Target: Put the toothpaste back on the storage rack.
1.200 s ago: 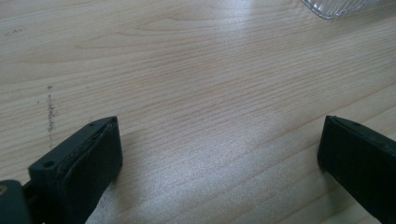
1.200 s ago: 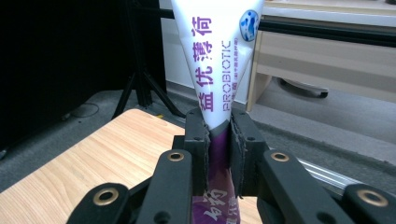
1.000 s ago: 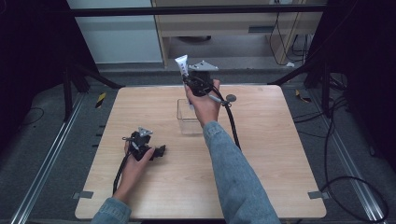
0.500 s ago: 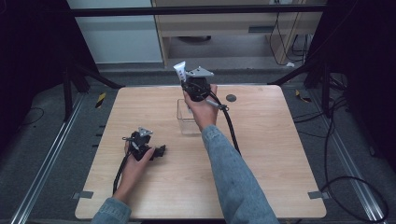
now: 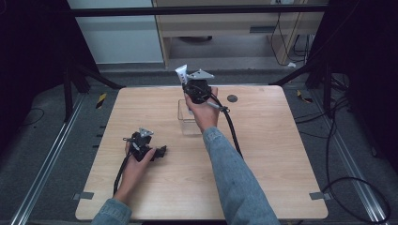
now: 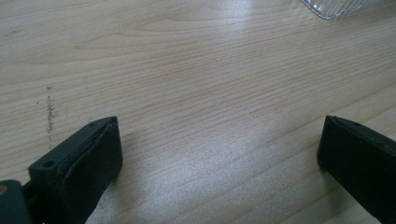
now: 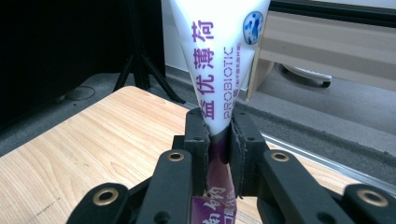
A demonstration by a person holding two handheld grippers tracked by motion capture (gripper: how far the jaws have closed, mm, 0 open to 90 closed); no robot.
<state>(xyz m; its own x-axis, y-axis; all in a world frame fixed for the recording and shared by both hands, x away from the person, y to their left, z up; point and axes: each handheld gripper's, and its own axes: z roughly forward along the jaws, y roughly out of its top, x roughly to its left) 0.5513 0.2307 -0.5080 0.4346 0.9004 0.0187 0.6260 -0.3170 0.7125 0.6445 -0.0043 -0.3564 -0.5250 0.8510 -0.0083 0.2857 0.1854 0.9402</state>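
The white tube (image 7: 219, 60) is clamped between the right gripper (image 5: 195, 86)'s jaws, held above the table (image 5: 281, 154)'s far edge at twelve o'clock, over the clear container (image 5: 187, 123). Compared with a second ago the tube has hardly shifted, tilting slightly more upright. At eight o'clock, the left gripper (image 5: 145, 147) rests unmoved, jaws apart and empty.

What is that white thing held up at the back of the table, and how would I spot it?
Start at the pale wooden table, then its far edge. Above the clear plastic box, the right claw clamps a white squeeze tube with purple lettering; nothing else stands raised off the table.
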